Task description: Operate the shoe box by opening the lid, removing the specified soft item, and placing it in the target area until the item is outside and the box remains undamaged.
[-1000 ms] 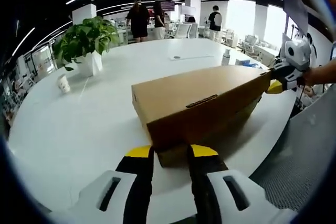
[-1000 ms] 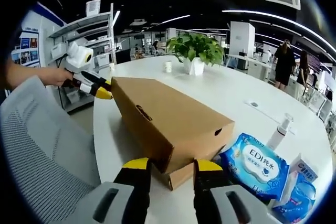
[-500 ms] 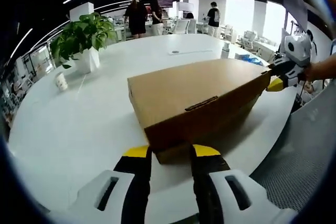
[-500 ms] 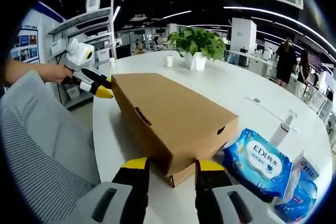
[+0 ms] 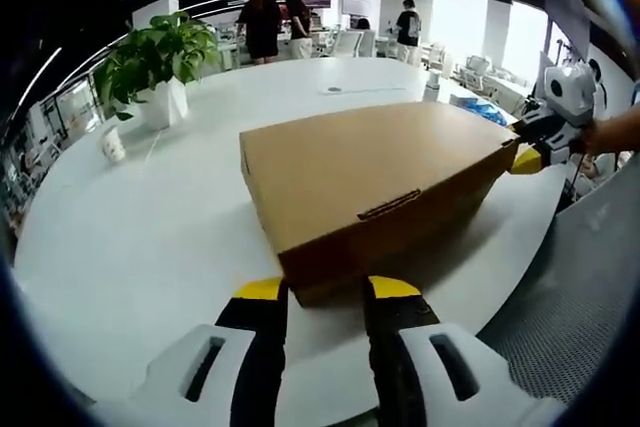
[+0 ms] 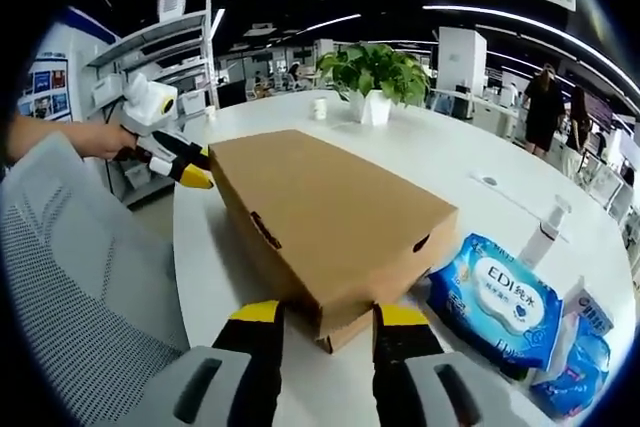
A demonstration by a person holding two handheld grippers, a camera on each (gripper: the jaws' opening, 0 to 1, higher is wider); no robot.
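Note:
A brown cardboard shoe box [image 5: 370, 172] lies lid-on upon the white round table [image 5: 150, 237]. My left gripper [image 5: 327, 290] holds its near end, the lid's edge pinched between the yellow-tipped jaws. In the right gripper view the same box [image 6: 320, 212] runs away from me, and my right gripper [image 6: 328, 315] is shut on the lid's near corner, with a bit of the box base showing below. The other gripper shows at the far end of the box in each view: the right one [image 5: 527, 157] and the left one [image 6: 190, 169]. What lies inside the box is hidden.
Blue wet-wipe packs [image 6: 500, 297] lie right of the box, with a white bottle [image 6: 545, 237] behind them. A potted plant [image 5: 150, 67] and a paper cup [image 5: 112, 145] stand farther back. A grey mesh chair [image 6: 70, 287] sits at the table edge. People stand in the background.
Both views now look down more onto the lid's top. The box's ends stay between the jaws of both grippers.

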